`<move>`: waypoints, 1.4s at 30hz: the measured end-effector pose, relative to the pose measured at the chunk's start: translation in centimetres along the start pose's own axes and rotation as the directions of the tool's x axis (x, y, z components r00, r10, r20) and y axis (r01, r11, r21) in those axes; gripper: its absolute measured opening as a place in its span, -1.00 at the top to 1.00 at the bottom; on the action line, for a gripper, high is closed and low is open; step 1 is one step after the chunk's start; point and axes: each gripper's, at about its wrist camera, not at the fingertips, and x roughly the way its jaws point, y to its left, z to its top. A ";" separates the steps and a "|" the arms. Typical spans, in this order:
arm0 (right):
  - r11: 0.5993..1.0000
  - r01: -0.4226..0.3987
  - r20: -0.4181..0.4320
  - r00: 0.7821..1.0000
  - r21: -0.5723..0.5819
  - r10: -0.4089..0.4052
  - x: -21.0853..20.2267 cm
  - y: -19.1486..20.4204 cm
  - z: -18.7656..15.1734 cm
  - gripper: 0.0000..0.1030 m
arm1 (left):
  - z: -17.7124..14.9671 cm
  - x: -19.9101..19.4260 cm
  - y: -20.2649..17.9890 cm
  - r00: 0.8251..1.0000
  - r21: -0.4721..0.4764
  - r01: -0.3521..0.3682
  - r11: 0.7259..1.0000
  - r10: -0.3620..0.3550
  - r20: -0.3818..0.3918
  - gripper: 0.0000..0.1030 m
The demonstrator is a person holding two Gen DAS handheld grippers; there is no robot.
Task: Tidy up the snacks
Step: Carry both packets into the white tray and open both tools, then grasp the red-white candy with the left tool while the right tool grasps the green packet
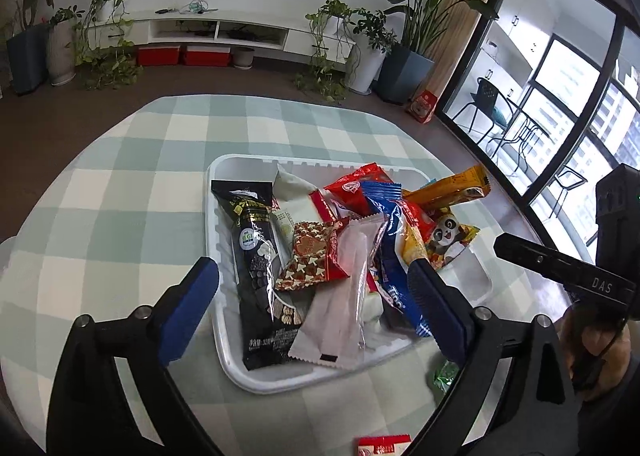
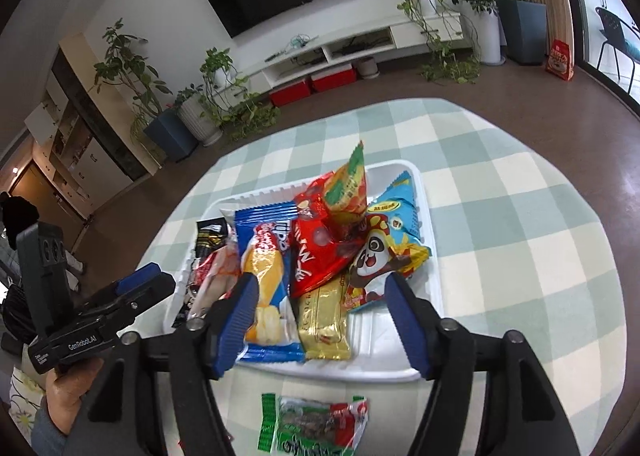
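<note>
The left gripper (image 1: 314,284) and right gripper (image 2: 320,304) hang wide open, gripping nothing, over the white plastic tray (image 1: 240,168) heaped with wrapped snacks (image 1: 344,252) mid-tablecloth — a green-and-red packet (image 2: 316,426) lies outside the tray's near edge.

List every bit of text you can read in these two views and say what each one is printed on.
"DAS": side of the right gripper.
"GenRobot.AI": side of the left gripper.
"GI": round badge on the black packet.
"Tipo": blue packet, partly hidden.
Red packet: large white letters, upside down, not readable for sure.
Panda packet, gold packet, green packet: print too small or blurred.
</note>
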 end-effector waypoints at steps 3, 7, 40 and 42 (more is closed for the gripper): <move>1.000 -0.020 0.011 1.000 -0.011 0.020 -1.6 0.2 -0.8 -0.39 | -1.0 -2.0 -0.7 1.000 0.025 -0.001 1.000 0.000 0.029 -0.99; 0.997 -0.010 0.012 1.000 -0.079 0.011 -3.2 0.8 -2.4 -0.50 | -3.4 -4.0 -2.2 1.000 0.099 -0.018 0.995 0.015 0.027 -0.99; 0.880 -0.150 -0.202 0.977 -0.451 0.063 -3.3 3.6 -9.7 -0.50 | -13.7 -2.8 -5.1 0.956 0.331 -0.019 0.944 0.114 -0.270 0.39; 0.859 -0.160 -0.214 0.975 -0.486 0.061 -2.7 3.9 -9.4 -0.50 | -13.8 -3.1 -4.8 0.958 0.311 -0.005 0.950 0.094 -0.272 0.40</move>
